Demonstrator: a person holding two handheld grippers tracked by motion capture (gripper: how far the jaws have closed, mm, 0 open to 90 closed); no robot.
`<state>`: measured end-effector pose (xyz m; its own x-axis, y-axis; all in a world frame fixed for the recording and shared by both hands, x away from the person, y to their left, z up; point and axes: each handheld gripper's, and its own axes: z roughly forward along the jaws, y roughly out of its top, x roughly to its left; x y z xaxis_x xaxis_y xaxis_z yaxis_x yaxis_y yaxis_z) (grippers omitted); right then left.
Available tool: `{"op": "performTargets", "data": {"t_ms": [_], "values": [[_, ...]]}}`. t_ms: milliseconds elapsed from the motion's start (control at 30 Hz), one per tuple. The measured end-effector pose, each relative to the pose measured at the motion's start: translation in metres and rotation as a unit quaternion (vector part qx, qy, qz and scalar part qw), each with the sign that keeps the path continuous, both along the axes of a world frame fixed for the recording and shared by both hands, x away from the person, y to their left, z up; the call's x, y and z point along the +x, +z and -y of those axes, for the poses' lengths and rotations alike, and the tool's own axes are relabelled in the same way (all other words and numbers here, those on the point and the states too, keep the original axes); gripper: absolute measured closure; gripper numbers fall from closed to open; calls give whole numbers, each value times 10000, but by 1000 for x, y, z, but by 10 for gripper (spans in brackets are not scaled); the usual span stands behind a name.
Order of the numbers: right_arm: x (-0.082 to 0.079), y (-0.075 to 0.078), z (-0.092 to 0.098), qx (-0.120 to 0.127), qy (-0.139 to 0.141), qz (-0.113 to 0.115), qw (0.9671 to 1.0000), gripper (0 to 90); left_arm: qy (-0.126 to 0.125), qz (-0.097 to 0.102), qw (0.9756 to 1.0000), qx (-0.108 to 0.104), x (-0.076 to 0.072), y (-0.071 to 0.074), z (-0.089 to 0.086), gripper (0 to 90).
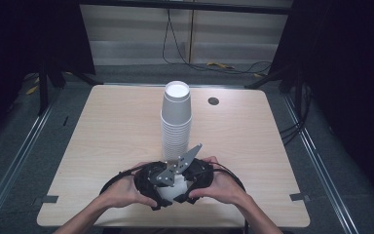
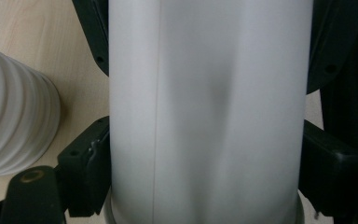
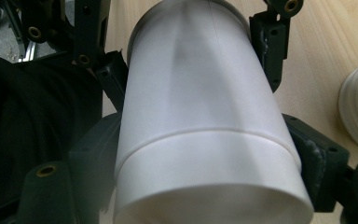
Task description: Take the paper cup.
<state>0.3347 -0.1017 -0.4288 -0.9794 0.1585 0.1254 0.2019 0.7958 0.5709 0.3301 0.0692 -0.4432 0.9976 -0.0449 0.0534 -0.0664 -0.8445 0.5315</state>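
Both grippers meet at the table's near edge, centre, on the same white paper cups [image 1: 171, 191]. L gripper [image 1: 148, 187]: in its own view, black jaws sit tight vs. both sides of a smooth matte cup wall [image 2: 205, 116], thin vertical seam showing, so it's clamped on it. R gripper [image 1: 195, 187]: its jaws press both flanks of the outer cup [image 3: 209, 172]; a 2nd cup nests inside, tapered body sticking out past a step line, so it's gripping too. Cups lie sideways between the two, low over the wood.

Grey 3-cornered metal plate [image 1: 177, 168] tops the grippers, w/ black cables looping out each side.

Just behind: tall stack [image 1: 176, 122] of nested white cups, ribbed by its rims, upright mid-table. Table [image 1: 102, 146]: pale wood-grain laminate, rounded corners, dark round grommet [image 1: 213, 101] near far edge.
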Motion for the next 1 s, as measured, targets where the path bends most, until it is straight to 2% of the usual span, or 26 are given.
{"op": "performTargets", "data": {"t_ms": [267, 400, 633, 667, 833, 900, 933, 1000], "values": [[-1, 2, 1, 75, -92, -20, 9999, 231, 28, -73, 9998, -156, 2, 0, -3, 153], [-1, 2, 2, 130, -89, -9, 9999, 231, 70, -127, 9994, -314, 3, 0, -5, 143], [-2, 3, 2, 49, -148, -17, 9999, 231, 74, -142, 9986, -501, 5, 1, -10, 143], [-2, 2, 2, 57, -119, -15, 9999, 231, 77, -162, 9983, -550, 5, 2, -12, 144], [-2, 4, 2, 40, -121, 24, 9999, 233, 47, -22, 9973, -739, 5, 4, -16, 148], [-2, 5, 2, 59, -137, 61, 9999, 234, 66, -56, 9968, -794, 5, 6, -18, 148], [-2, 6, 3, 61, -139, 52, 9999, 234, 64, -56, 9959, -900, 6, 7, -19, 150], [-2, 7, 4, 71, -149, 93, 9998, 234, 19, -64, 9951, -983, 7, 9, -21, 152]]}}
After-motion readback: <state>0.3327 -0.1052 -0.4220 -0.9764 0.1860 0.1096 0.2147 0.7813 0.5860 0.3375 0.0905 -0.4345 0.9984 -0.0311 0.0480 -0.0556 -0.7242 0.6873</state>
